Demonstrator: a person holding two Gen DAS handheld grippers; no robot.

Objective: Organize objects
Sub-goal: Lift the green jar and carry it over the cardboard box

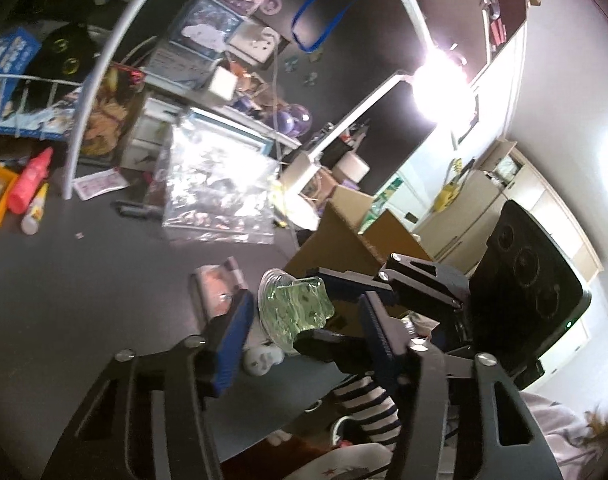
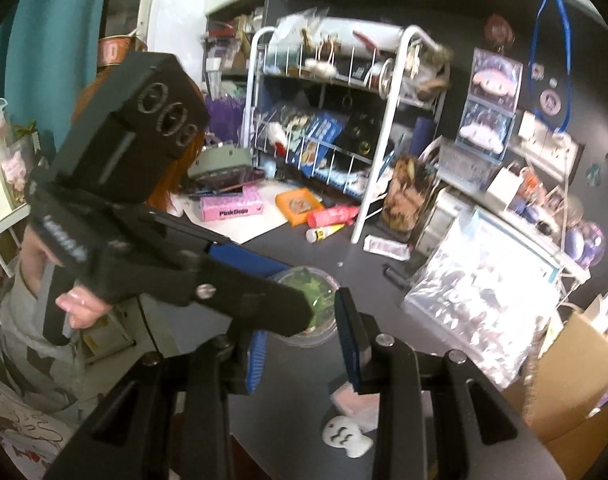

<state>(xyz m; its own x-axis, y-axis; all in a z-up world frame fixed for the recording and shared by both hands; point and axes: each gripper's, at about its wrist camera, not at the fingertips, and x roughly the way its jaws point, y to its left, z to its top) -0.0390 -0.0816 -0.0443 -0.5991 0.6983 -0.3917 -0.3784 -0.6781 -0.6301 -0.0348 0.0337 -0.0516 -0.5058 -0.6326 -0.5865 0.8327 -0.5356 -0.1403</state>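
Note:
A clear round container with green contents (image 1: 294, 308) sits between both grippers above the dark desk (image 1: 84, 280). In the left wrist view my left gripper (image 1: 304, 320) has its jaws wide apart on either side of the container, while the right gripper's fingers (image 1: 344, 280) close on it from the far side. In the right wrist view the container (image 2: 316, 300) lies between my right gripper's (image 2: 302, 328) blue pads, and the left gripper (image 2: 164, 264) crosses in front of it. A white ghost figure (image 2: 346, 436) and a pink packet (image 2: 354, 402) lie on the desk below.
A shiny plastic bag (image 2: 476, 304) lies right of centre. A white wire rack (image 2: 336, 120) stands at the back with boxes. A pink box (image 2: 230, 206), an orange tray (image 2: 298, 204), a pink bottle (image 2: 332, 216) and a glue tube (image 2: 324, 234) lie before it. A cardboard box (image 2: 572, 380) is at right.

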